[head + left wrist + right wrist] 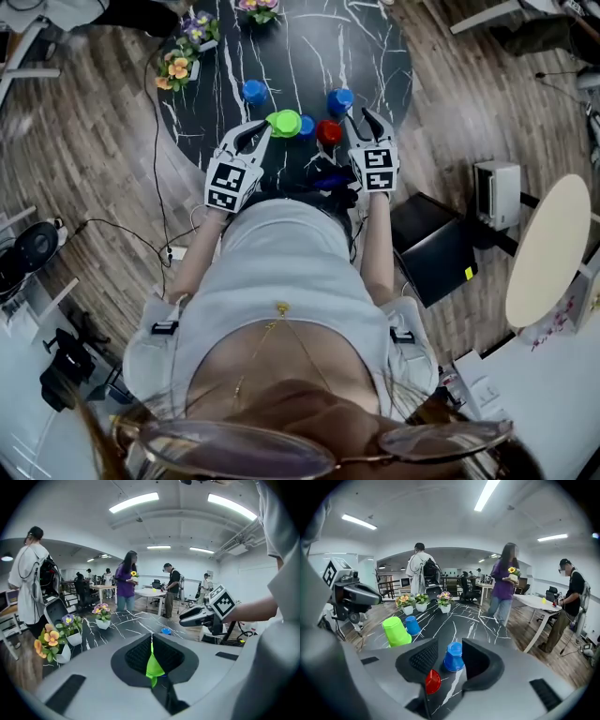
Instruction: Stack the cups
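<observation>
When reading the table (300, 56) from the left, note first the flower pots (178, 67) along the far-left rim, then a lone blue cup (253, 91) well behind the other cups. Read left gripper (259, 133) as pressed together on the thin wall of green cup (284, 123), mouth-down, long axis roughly upright, just ahead of the pads. Cannot tell whether lifted clear of the marble. Locate second blue cup (307, 127) touching or just beside green cup on its right; judge this the nearest base for stacking, so plan a short carry rightward and a straight drop along the upright axis. Next find red cup (328, 131), just right of that pair and near the inner jaw of right gripper (365, 122). Read right gripper as spread and gripping nothing, with third blue cup (339, 100) upright, straight ahead on the line between the jaws, untouched. Judge right gripper nearer to red cup and third blue cup; leave both to it. Keep the two grippers well apart over the crowded middle. Use the bare marble beyond the cups as room for moving; mind the rim close behind both grippers.
</observation>
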The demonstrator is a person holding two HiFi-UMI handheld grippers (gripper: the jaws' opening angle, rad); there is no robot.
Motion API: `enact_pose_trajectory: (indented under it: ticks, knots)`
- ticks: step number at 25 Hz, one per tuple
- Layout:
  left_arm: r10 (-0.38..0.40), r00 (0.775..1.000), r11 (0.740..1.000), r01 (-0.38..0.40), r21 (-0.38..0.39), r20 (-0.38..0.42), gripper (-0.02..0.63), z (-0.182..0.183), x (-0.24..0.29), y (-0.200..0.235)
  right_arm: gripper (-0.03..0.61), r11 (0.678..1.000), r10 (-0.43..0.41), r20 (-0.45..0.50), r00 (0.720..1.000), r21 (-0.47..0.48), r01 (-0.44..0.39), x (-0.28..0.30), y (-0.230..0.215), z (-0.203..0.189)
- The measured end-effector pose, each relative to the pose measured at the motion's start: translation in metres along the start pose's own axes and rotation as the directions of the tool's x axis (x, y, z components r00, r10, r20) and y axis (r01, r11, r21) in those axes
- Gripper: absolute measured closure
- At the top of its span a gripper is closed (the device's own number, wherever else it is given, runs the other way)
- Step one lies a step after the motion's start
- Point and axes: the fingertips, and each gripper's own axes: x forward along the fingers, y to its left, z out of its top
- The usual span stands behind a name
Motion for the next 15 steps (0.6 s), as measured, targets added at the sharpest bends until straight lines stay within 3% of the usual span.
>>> enact_pose_trajectory:
  ticks: [7,15]
  knots:
    - [0.024,1.000,0.999,-0.023,-0.041,0.005,0.578,-0.002,-0.008,-0.007,0.378,0.998,0.050,-0.070,0.996,-0.022,-0.052,0.037,-0.006,-0.014]
    - [0.088,0.996,0.990,-0.089,-0.107,-0.009,0.578,-0.013,-0.024,-0.003,0.360,0.997,0.069,-0.154,0.986,-0.034,-0.075,0.077,-0.009,-0.036]
